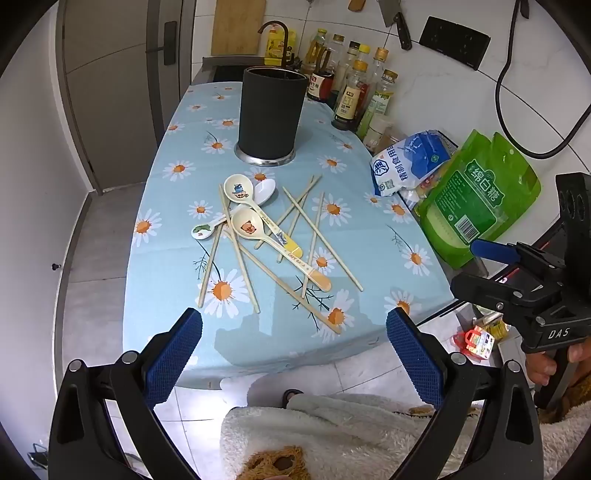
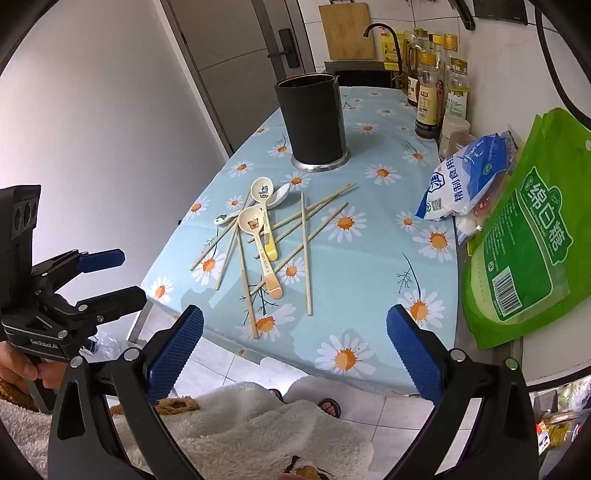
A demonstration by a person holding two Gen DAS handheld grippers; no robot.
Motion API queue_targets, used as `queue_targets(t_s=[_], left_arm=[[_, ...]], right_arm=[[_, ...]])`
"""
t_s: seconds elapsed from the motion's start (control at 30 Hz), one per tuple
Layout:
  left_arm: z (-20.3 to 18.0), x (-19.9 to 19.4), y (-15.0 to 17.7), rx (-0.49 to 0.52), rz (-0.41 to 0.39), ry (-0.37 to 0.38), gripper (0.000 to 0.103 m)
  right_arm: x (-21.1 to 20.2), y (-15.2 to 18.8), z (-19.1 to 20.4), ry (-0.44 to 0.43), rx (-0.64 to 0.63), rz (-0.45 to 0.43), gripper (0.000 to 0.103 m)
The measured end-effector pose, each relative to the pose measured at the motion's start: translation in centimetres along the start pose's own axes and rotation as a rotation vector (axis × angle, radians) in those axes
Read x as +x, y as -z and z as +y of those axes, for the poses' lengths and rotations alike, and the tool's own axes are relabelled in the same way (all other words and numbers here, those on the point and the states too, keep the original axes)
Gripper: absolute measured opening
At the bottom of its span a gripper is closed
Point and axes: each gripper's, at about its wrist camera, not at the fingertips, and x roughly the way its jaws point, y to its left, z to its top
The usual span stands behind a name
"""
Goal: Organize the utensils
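Observation:
A pile of cream spoons (image 1: pixel 246 226) (image 2: pixel 252 221) and several pale chopsticks (image 1: pixel 323 239) (image 2: pixel 306 254) lies crossed on the daisy-print tablecloth (image 1: pixel 369 258) (image 2: pixel 369 280). Behind the pile stands a dark cylindrical utensil holder (image 1: pixel 272 114) (image 2: pixel 314 118), upright on a metal base. My left gripper (image 1: pixel 295 350) (image 2: pixel 122 277) hovers open off the near table edge, left of the pile, with nothing between its blue pads. My right gripper (image 2: pixel 295 343) (image 1: pixel 476 266) is open too, off the near right corner, holding nothing.
Sauce and oil bottles (image 1: pixel 351 92) line the back right. A blue-white bag (image 1: pixel 410 162) and a green bag (image 1: pixel 476 199) lie at the right edge. A sink tap (image 1: pixel 275 33) is behind the holder. A person's fluffy white robe (image 1: pixel 332 424) shows below.

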Motion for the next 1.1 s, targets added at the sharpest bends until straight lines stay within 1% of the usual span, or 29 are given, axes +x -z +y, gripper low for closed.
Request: queue_targets(t_s=[0.23,1.1], left_arm=[[0.04,0.07,0.01,-0.003,0.002,0.008,0.096],[-0.72,0.03,0.35,-0.013,0.006,0.014,0.097]], right_arm=[[-0.26,0.24,-0.26,-0.009,0.005,-0.012,0.099],[-0.46,0.54,-0.72,-0.005,-0.005,0.002,0.099]])
